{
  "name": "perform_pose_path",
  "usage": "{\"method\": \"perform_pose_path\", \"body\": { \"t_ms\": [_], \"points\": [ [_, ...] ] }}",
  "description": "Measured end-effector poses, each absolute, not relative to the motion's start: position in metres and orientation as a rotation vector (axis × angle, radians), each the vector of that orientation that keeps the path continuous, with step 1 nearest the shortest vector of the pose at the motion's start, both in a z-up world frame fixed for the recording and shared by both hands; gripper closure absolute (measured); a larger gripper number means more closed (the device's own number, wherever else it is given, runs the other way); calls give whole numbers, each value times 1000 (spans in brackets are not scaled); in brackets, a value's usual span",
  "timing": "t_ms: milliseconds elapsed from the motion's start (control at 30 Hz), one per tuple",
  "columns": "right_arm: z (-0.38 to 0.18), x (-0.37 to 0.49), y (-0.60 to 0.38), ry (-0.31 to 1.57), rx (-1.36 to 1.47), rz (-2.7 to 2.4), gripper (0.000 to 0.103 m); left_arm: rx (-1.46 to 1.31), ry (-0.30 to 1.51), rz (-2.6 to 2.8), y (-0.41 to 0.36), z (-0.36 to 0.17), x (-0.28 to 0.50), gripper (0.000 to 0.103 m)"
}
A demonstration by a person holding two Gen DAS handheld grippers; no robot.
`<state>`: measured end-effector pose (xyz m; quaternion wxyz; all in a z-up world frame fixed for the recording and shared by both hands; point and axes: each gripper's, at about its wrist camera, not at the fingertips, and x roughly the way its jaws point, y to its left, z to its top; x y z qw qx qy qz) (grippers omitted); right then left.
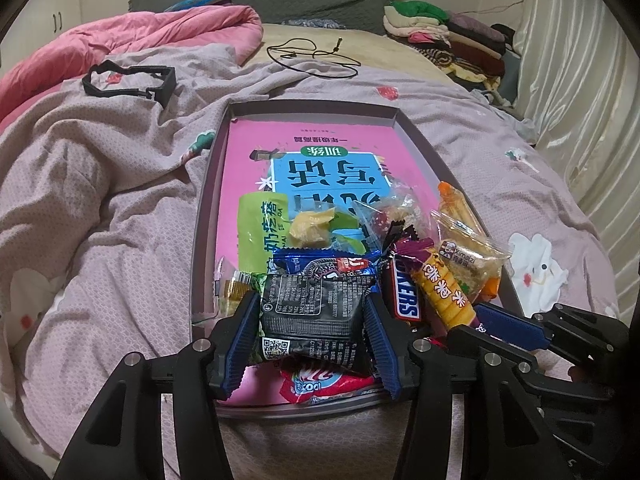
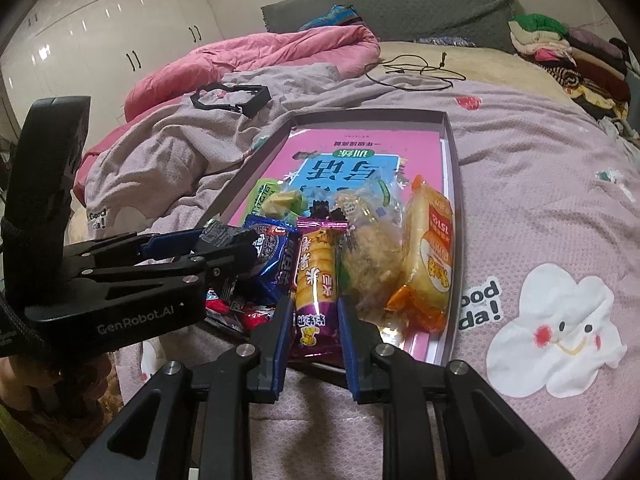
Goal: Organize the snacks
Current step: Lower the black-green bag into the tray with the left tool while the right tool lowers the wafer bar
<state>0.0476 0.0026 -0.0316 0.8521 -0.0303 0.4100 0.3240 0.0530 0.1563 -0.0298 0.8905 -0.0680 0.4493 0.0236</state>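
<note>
Left wrist view, nearest: left gripper (image 1: 312,336) pinches a black snack packet (image 1: 316,312); both blue pads (image 1: 246,328) press its sides, packet sits over the near end of the tray.
Under the packet: red wrapper (image 1: 320,390) lies on the pink tray floor, partly hidden.
Right wrist view, nearest: right gripper (image 2: 312,328) has its fingers on either side of a purple-and-yellow snack stick (image 2: 316,280); pads (image 2: 282,332) touch or nearly touch the wrapper, so it looks pinched.
Snack stick position: lies lengthwise in the near end of the tray, purple end toward the camera.
Beside the stick, left: blue Oreo pack (image 2: 272,264), touching it; left gripper body crosses over that pack in the right wrist view.
Beside the stick, right: clear bag of pale crumbly snack (image 2: 372,256), then an orange-and-yellow cracker pack (image 2: 428,252) against the tray's right wall.
Also in pile: Snickers bar (image 1: 406,292), between the black packet and the snack stick.
Mid tray: green packet (image 1: 262,224) and a small yellow wrapped piece (image 1: 310,226), just behind the pile.
Container: shallow grey tray (image 1: 206,200) with a pink printed book or sheet as its floor; far half bare.
Support: tray rests on a mauve bedspread (image 1: 100,208).
Far: black plastic frame (image 1: 128,80) on the bedspread, black cable (image 1: 316,56), pink duvet (image 1: 132,36), stack of folded clothes (image 1: 444,36) at the back right.
</note>
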Motion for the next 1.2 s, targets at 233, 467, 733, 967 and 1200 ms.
{"method": "perform_pose_path", "body": {
  "t_ms": [233,467,733,967,1200],
  "points": [
    [-30,48,6,845,-76,685,82,-154,935,45,157,-29,53,46],
    [-29,47,16,825,-112,689,82,-166,940,42,160,-28,52,43],
    [-30,51,15,838,-92,681,81,-161,940,44,159,-27,52,39],
    [-31,52,13,846,-85,677,81,-158,940,46,160,-26,51,38],
    [-30,51,12,847,-86,672,77,-154,932,40,158,-23,51,28]
  ]
}}
